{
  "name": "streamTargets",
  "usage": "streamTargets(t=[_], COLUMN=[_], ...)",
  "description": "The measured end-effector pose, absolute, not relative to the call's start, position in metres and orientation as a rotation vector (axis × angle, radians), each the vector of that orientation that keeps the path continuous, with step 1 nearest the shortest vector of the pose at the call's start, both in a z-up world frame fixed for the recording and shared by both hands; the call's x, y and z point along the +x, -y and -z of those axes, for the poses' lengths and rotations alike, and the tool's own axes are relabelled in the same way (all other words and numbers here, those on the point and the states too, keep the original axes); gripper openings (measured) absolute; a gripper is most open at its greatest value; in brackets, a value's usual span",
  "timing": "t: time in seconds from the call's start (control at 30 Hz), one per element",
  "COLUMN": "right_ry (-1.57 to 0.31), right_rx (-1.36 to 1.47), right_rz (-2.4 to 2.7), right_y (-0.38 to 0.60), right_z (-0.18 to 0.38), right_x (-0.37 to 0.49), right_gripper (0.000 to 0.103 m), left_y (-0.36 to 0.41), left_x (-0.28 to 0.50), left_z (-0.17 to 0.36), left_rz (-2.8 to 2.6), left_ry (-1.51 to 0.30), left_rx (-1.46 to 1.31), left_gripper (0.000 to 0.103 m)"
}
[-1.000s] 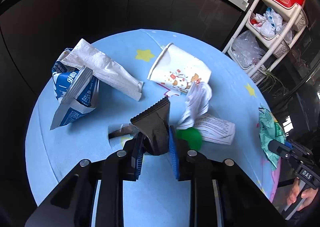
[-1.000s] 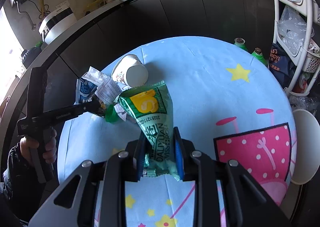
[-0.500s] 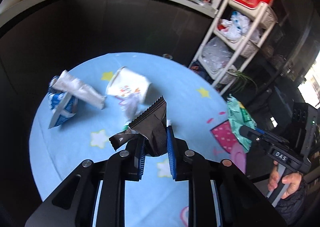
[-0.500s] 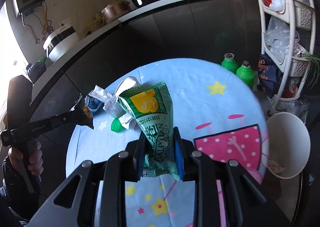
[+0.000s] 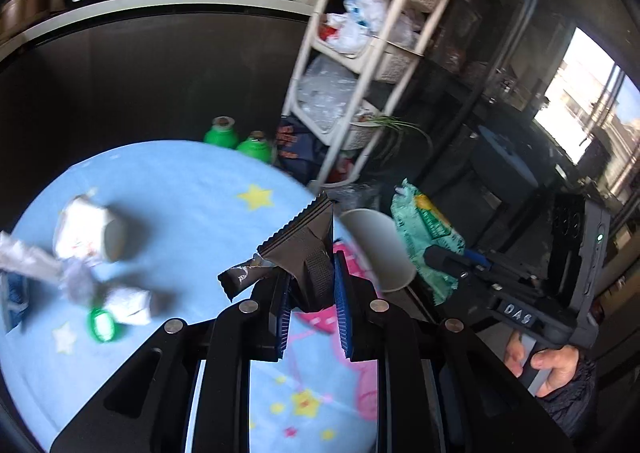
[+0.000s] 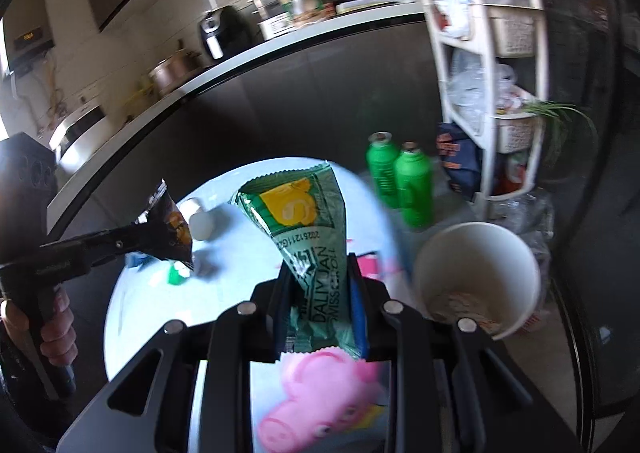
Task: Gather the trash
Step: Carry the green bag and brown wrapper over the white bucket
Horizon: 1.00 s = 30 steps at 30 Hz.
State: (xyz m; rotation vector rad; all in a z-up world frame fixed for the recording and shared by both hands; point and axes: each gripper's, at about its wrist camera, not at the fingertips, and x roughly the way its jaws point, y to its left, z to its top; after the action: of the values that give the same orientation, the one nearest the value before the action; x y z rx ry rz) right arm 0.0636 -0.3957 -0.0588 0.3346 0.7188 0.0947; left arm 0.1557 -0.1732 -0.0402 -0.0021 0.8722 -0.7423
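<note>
My left gripper point(image 5: 310, 281) is shut on a black snack wrapper point(image 5: 298, 245) and holds it above the right side of the round blue table point(image 5: 180, 189). My right gripper point(image 6: 320, 281) is shut on a green snack wrapper point(image 6: 304, 221), which also shows in the left wrist view point(image 5: 428, 229). A white bin point(image 6: 476, 277) stands beside the table, to the right of and below the green wrapper; it also shows in the left wrist view point(image 5: 376, 249). On the table lie a paper cup point(image 5: 92, 233), crumpled paper point(image 5: 128, 301) and a green lid point(image 5: 100, 325).
Two green bottles point(image 6: 400, 181) stand on the floor behind the table. A white shelf rack point(image 6: 492, 53) with bags stands at the right. A dark counter point(image 6: 240, 93) curves behind the table. A blue carton point(image 5: 12, 293) lies at the table's left edge.
Both grippers have lifted and swung right with their wrappers, away from the trash on the table. The white bin has come into view beside the table.
</note>
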Motion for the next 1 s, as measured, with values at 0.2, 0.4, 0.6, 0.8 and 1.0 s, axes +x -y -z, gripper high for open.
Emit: streamTargets(t=[0.2,0.4,0.6,0.8,1.0], right_ry=[-0.723,-0.738,-0.773,-0.815,-0.853], right_rx=[0.389,0.445,0.507,0.541,0.533], right_rz=[-0.015,0.036,0.084,0.119,0.143], right_y=[0.443,0.481,0.514,0.535,0.546], right_z=[0.079,0.106,0.140,0.174,0.203], right_x=[0.053,0.051,0.056,0.065,0.083], right_gripper=[0.026,0.026,0.026,0.027,0.029], left_y=[0.238,0.298,0.348,0.384,0.406], left_x=[0.157,0.165,0.174,0.190,0.208], left_z=[0.045,0.055,0.075,0.102,0.123], left_rz=[0.822,0.891,0.943,0.954,0.938], left_ry=[-0.881,-0.898,-0.947,-1.009,-1.051], left_rx=[0.033,0.076,0.114,0.136,0.156], left_gripper=[0.018,0.018,0.018,0.018,0.018])
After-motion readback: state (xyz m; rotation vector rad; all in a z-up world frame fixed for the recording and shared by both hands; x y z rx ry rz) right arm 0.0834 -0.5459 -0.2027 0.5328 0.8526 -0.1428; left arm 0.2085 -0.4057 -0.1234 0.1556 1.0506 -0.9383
